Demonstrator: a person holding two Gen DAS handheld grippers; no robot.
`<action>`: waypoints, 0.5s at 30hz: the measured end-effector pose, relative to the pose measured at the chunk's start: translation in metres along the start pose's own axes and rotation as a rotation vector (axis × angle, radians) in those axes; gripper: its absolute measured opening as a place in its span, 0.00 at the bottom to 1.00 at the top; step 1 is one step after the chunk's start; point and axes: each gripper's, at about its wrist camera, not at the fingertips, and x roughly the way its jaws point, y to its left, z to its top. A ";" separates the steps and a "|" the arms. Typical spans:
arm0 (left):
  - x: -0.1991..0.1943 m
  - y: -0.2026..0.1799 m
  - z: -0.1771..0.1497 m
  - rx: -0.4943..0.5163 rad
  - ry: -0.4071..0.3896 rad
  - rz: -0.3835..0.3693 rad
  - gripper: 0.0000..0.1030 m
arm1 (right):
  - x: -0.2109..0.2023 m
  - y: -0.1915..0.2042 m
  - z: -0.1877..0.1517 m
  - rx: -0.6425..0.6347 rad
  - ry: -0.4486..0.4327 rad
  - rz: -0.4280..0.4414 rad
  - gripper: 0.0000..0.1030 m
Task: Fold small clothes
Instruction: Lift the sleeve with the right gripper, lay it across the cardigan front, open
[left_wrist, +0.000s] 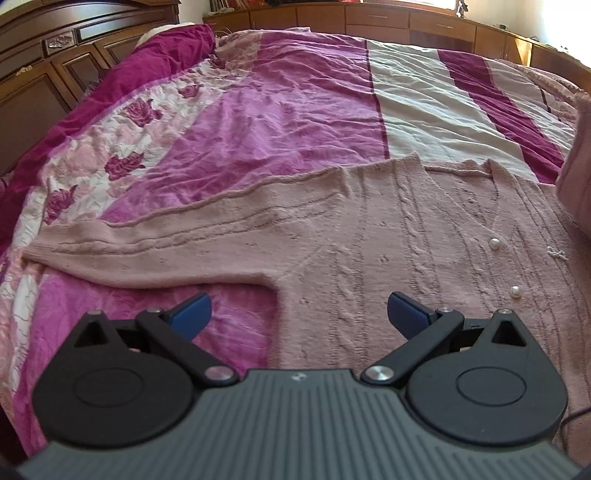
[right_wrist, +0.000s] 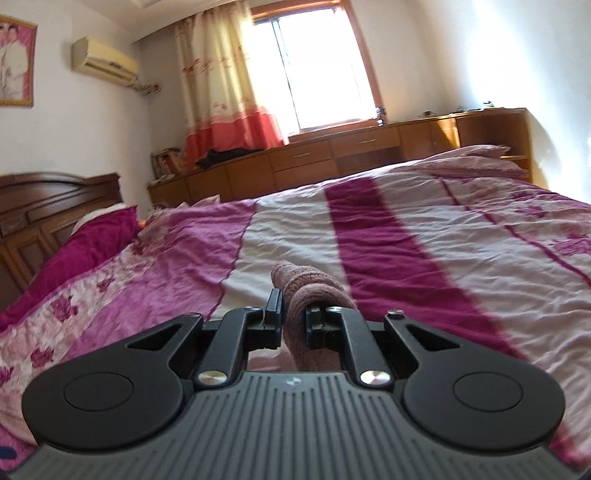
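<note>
A pale pink knitted cardigan (left_wrist: 388, 236) with pearl buttons (left_wrist: 494, 243) lies flat on the bed, its left sleeve (left_wrist: 122, 243) stretched out to the left. My left gripper (left_wrist: 299, 314) is open and empty, hovering just above the cardigan's armpit and side edge. At the right edge of the left wrist view a lifted fold of the cardigan (left_wrist: 576, 177) rises up. My right gripper (right_wrist: 293, 321) is shut on a bunched piece of the pink cardigan (right_wrist: 306, 291) and holds it above the bed.
The bed has a pink, magenta and cream striped cover (left_wrist: 295, 96) with a rose pattern on the left. A dark wooden headboard (left_wrist: 44, 62) stands at the left. Low wooden cabinets (right_wrist: 332, 155) run under the window at the far side.
</note>
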 end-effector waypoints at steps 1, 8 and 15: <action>0.000 0.002 0.000 -0.005 -0.001 0.002 1.00 | 0.006 0.004 -0.005 -0.003 0.012 0.006 0.12; 0.004 0.015 -0.002 -0.031 0.004 0.009 1.00 | 0.039 0.039 -0.059 -0.049 0.128 0.049 0.12; 0.009 0.015 -0.006 -0.029 0.013 0.011 1.00 | 0.068 0.060 -0.111 -0.038 0.281 0.103 0.12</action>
